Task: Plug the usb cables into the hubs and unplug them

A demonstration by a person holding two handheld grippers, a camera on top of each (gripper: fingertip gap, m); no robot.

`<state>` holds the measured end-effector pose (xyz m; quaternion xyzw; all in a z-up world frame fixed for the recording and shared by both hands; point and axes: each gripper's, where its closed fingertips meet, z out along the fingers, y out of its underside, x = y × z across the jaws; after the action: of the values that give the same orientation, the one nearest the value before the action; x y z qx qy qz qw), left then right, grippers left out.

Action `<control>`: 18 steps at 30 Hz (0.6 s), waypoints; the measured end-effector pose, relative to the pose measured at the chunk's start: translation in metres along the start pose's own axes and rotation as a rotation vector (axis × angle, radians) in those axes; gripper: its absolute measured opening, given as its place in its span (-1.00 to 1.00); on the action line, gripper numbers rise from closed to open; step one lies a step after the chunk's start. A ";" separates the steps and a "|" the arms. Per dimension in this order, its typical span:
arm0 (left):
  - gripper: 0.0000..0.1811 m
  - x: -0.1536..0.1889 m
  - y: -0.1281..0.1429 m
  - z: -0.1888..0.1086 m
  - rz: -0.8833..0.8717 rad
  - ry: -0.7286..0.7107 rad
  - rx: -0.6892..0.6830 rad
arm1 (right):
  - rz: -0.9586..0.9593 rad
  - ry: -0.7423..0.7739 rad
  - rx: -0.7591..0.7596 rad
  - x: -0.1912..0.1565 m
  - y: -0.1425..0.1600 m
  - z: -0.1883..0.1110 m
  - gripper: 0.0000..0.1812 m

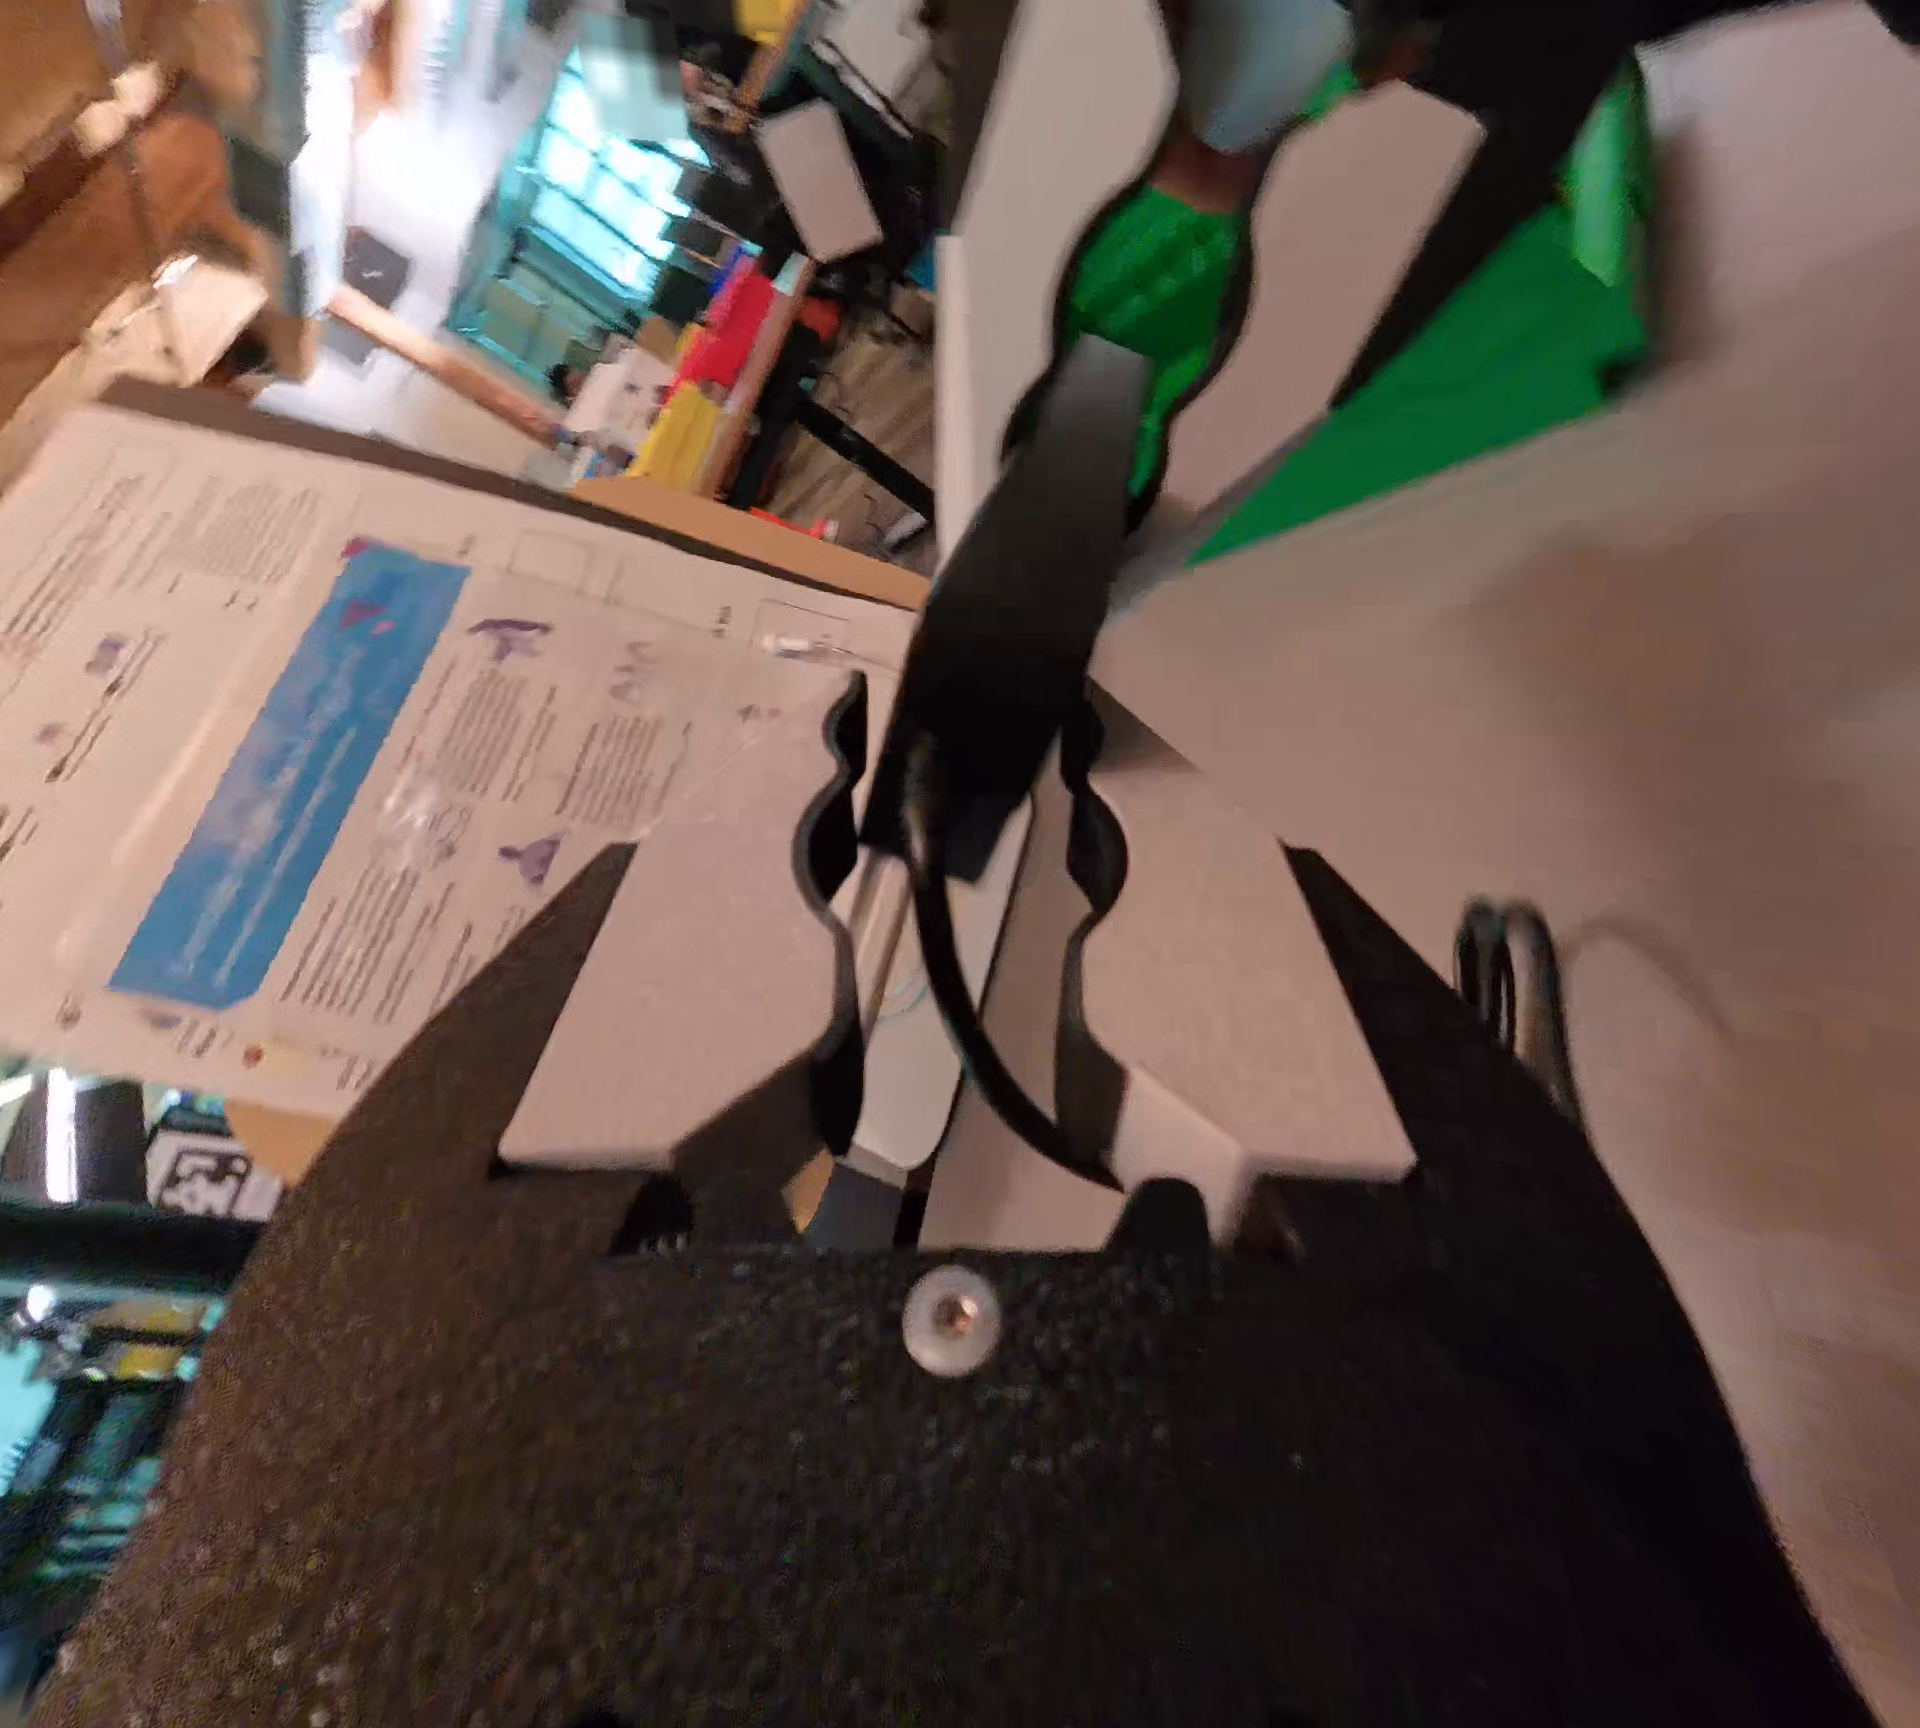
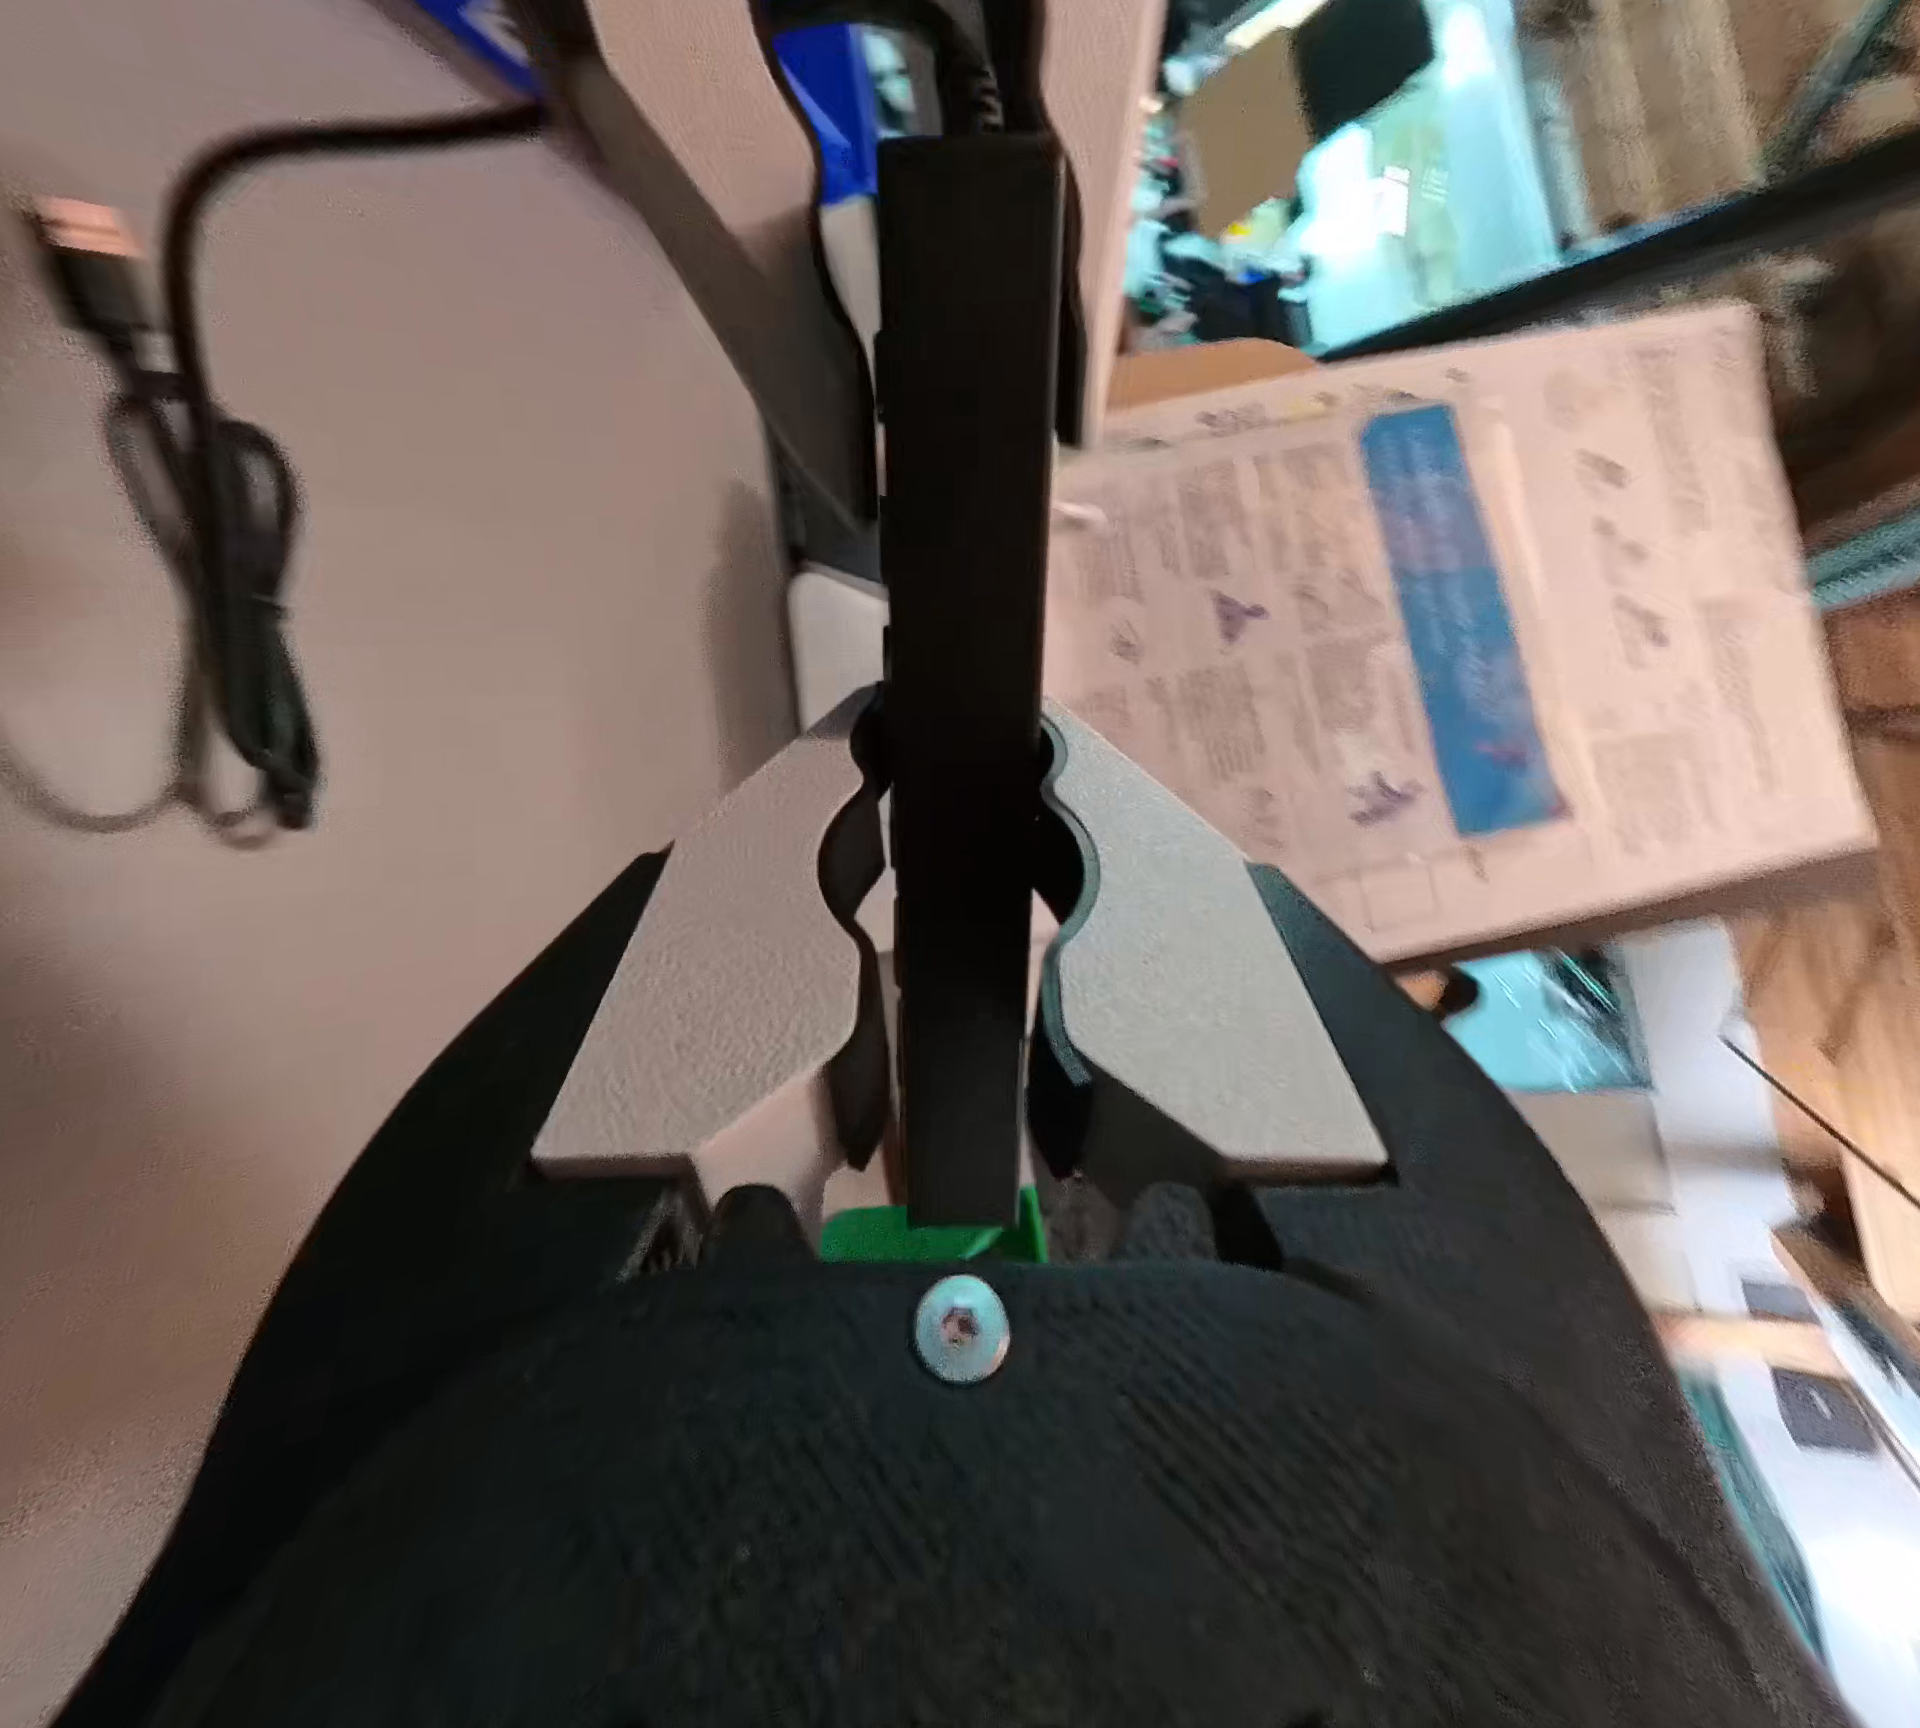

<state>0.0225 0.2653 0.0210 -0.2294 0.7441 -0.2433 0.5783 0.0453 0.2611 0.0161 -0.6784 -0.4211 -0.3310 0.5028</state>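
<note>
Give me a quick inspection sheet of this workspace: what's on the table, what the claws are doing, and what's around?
Surface: pale table top, mostly bare.
Job's things: long black rectangular USB hub, held at both ends.
Clutter: large white printed cardboard box.
Grippers: right claw shut on the hub; left claw shut on its cable end.
Cables: thin black hub lead; loose coiled black USB cable on the table, unplugged.
Surroundings: blurred, cluttered workshop; green part behind.

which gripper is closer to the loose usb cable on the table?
Probably right. The cable lies just beside the right gripper, which is shut on the hub. The left gripper holds the hub's far end.
</note>
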 end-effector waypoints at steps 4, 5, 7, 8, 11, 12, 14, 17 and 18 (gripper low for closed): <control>-0.40 -0.041 -0.022 -0.028 -0.204 -0.159 0.171 | 0.200 0.247 0.050 0.058 0.013 -0.037 -0.74; -0.39 -0.050 -0.025 -0.037 -0.245 -0.194 0.212 | 0.242 0.284 0.062 0.070 0.018 -0.048 -0.74; -0.42 -0.065 -0.027 -0.053 -0.320 -0.247 0.280 | 0.247 0.380 0.021 0.101 0.033 -0.069 -0.75; -0.44 -0.070 -0.027 -0.058 -0.356 -0.260 0.304 | 0.238 0.400 -0.032 0.115 0.043 -0.078 -0.75; -0.48 -0.075 -0.024 -0.066 -0.430 -0.255 0.335 | 0.167 0.520 -0.173 0.167 0.065 -0.114 -0.74; -0.48 -0.074 -0.025 -0.066 -0.441 -0.240 0.338 | 0.167 0.534 -0.217 0.182 0.072 -0.124 -0.74; -0.49 -0.073 -0.024 -0.066 -0.447 -0.233 0.327 | 0.131 0.602 -0.293 0.213 0.084 -0.148 -0.74; -0.49 -0.069 -0.024 -0.062 -0.432 -0.214 0.306 | 0.078 0.655 -0.422 0.248 0.108 -0.175 -0.74; -0.49 -0.066 -0.024 -0.061 -0.432 -0.200 0.301 | 0.056 0.659 -0.460 0.257 0.117 -0.181 -0.74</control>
<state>-0.0200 0.2937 0.0987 -0.3172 0.5727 -0.4447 0.6112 0.2557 0.1315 0.2427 -0.6422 -0.1336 -0.6025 0.4548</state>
